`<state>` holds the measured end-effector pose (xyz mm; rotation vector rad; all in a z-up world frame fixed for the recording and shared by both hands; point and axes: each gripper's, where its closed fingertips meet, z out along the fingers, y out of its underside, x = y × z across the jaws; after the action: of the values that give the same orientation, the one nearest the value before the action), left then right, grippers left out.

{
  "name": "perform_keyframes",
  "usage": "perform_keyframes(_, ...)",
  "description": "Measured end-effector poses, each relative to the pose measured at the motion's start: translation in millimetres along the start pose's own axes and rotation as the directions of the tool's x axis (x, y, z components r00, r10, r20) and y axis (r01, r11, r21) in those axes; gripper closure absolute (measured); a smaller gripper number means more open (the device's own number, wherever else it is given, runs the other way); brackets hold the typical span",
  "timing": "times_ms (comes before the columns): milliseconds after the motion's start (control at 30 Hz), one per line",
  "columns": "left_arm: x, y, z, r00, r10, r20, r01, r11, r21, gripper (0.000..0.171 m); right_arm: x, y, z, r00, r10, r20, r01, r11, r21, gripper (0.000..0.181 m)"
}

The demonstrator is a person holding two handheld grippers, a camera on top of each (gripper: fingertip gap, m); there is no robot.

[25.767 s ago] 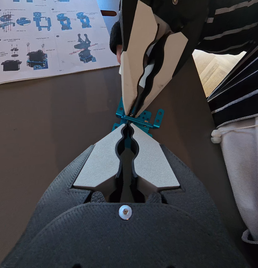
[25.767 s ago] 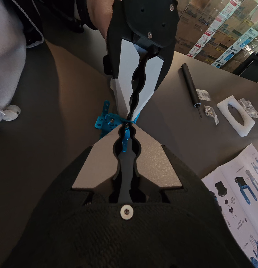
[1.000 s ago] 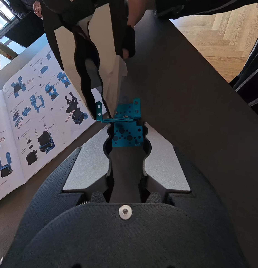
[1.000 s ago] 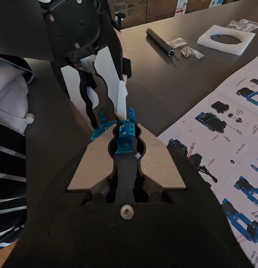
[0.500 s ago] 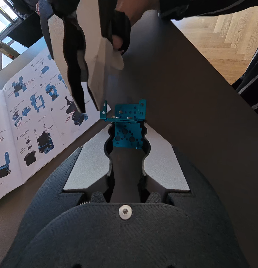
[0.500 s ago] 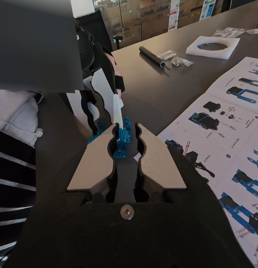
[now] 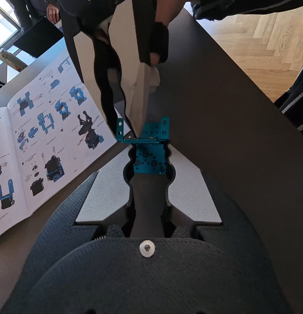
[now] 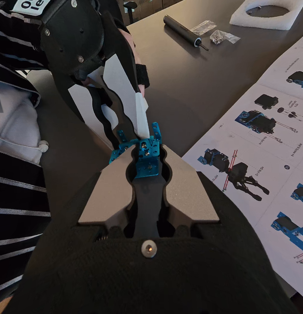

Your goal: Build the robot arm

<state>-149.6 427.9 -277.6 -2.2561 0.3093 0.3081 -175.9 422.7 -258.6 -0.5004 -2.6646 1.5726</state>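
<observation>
The left claw is pressed onto the blue bracket: its drilled plate is pinched between the two fingers, and the flange with two upright tabs is carried just beyond the tips, clear of the table.

The right claw has been brought back down. Half a second ago it was held above the bracket and apart from it. Now its spread fingers are set around the screwed end of the bracket, one tip resting inside, between the tabs. Whether pressure is applied cannot be told. The bracket is thus met from both ends, the claws facing each other.

Left of the left claw an open manual is laid. Well beyond the right claw, a screwdriver, small bags and a foam block are seen.
</observation>
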Motion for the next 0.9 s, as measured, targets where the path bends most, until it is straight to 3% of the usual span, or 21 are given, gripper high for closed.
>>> perform_keyframes(900,-2.7,0.0,1.6,1.0,0.01,0.001,-0.01,1.0,-0.011,0.139,4.1,-1.4,-2.8,0.979,0.184,0.086,-0.188,0.981,0.042,0.162)
